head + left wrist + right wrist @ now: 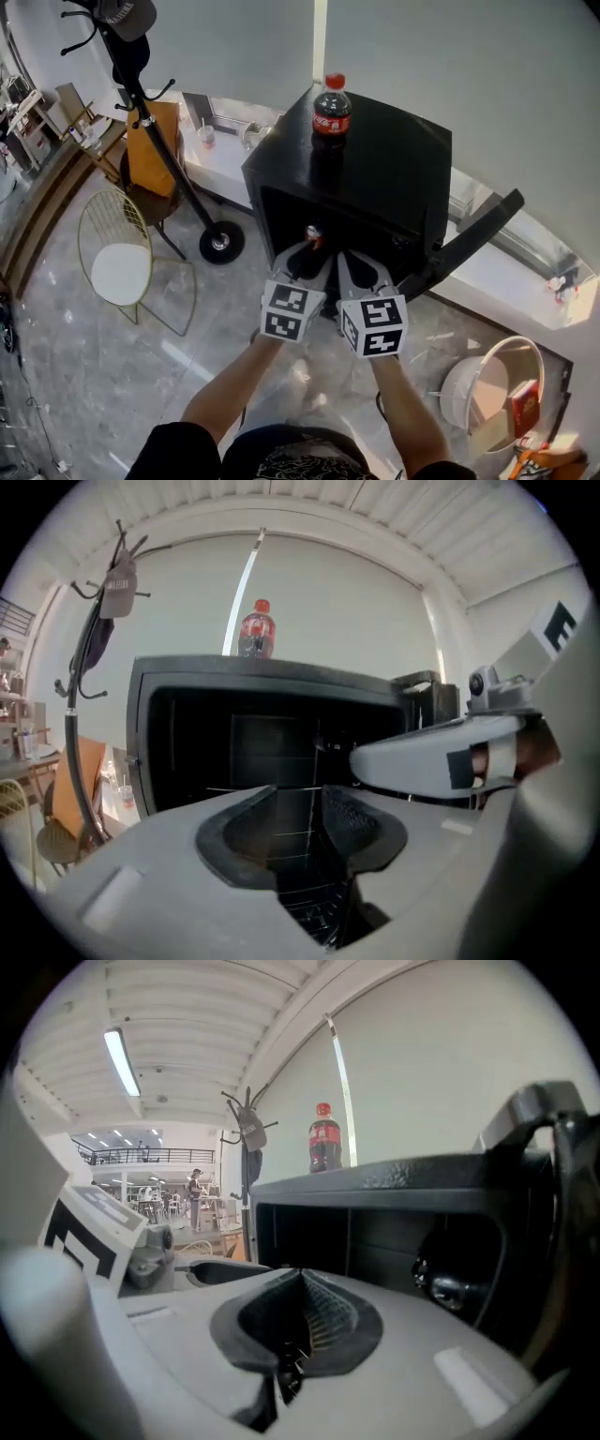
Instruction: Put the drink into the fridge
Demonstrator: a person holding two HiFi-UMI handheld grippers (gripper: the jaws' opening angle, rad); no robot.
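Cola bottle [331, 105] stands at back corner of fridge [394, 173]; door [473, 234] open.

Office lounge, marble floor [94, 375], coat stand [155, 127], wire chair [120, 272]

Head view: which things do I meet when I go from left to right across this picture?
wire chair → round base of the coat stand → cola bottle → white bucket

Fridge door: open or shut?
Open. The door is swung out to the right of the fridge, and its dark inside shows.
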